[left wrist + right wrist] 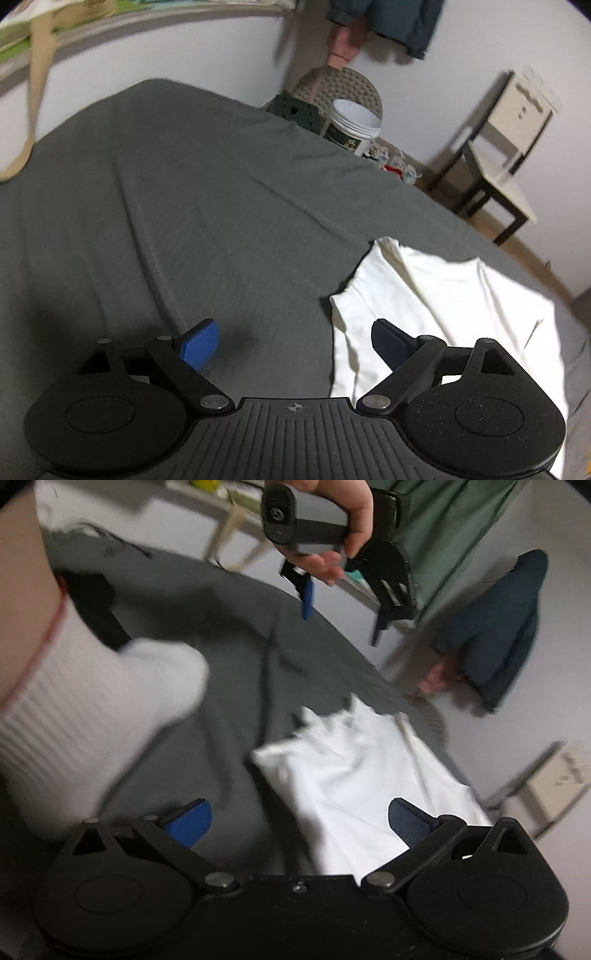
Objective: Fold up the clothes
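- White T-shirt (443, 306) lies folded on the grey bedsheet (184, 206), near the bed's edge, probably parked as finished.
- Left gripper (295, 341) and right gripper (299, 818) hover above, fingers spread wide, holding nothing.

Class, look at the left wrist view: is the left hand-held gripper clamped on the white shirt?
No. The left hand-held gripper is open, its blue pads spread apart above the grey sheet and the shirt, holding nothing.

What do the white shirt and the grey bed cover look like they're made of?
White shirt: soft matte knit, probably cotton; it creases and drapes limply. Grey bed cover: matte fabric with a faint ribbed weave and long soft wrinkles, possibly jersey cotton; hard to confirm.
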`<state>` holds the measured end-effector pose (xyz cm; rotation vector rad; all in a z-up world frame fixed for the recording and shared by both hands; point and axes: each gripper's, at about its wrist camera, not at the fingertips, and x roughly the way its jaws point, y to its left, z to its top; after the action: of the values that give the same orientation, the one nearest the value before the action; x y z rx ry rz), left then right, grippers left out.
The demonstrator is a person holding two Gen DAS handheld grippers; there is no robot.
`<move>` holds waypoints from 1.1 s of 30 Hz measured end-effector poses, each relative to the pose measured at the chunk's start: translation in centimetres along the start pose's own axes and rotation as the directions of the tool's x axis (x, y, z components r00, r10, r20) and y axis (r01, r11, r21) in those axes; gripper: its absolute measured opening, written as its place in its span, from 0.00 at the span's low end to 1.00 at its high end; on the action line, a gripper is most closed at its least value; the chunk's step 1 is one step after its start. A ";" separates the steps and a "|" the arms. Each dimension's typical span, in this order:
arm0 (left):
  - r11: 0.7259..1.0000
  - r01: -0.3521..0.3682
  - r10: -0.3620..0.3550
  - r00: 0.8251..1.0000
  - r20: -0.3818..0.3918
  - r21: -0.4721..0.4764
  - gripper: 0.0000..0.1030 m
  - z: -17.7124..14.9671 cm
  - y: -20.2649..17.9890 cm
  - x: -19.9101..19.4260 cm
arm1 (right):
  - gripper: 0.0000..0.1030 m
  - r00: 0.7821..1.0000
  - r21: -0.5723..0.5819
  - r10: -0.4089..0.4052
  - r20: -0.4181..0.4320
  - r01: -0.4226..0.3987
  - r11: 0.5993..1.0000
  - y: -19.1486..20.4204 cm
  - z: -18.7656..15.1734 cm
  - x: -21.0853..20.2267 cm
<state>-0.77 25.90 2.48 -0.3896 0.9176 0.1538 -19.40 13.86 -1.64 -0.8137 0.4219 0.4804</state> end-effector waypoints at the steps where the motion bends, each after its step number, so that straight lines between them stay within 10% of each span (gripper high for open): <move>1: 1.000 -0.007 0.007 1.000 -0.001 0.021 0.88 -0.1 -0.4 0.2 | 1.00 1.000 -0.014 -0.010 -0.016 0.010 1.000 0.2 0.0 0.3; 13: 0.977 -0.048 0.066 0.995 -0.078 0.209 0.88 0.6 -3.3 -4.1 | 1.00 0.999 -0.039 -0.037 0.028 0.039 0.999 0.4 -0.4 -0.6; 20: 0.959 -0.055 0.043 0.998 0.049 0.277 0.88 3.8 -4.9 -8.9 | 1.00 0.998 -0.023 -0.052 0.043 0.053 0.998 0.4 0.0 -1.0; 29: 0.943 0.117 -0.111 0.993 -0.038 0.312 0.88 5.1 -6.0 -0.6 | 0.98 0.991 -0.115 -0.130 -0.026 0.126 0.985 1.6 -0.6 2.2; 33: 0.917 0.170 -0.139 0.984 -0.108 0.362 0.88 4.9 -6.1 4.5 | 0.94 0.999 -0.045 -0.042 0.025 0.043 0.998 0.0 -0.5 2.2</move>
<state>7.43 22.06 3.14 -0.1153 0.9677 -0.1821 -17.70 13.98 -3.08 -0.8587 0.3720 0.4616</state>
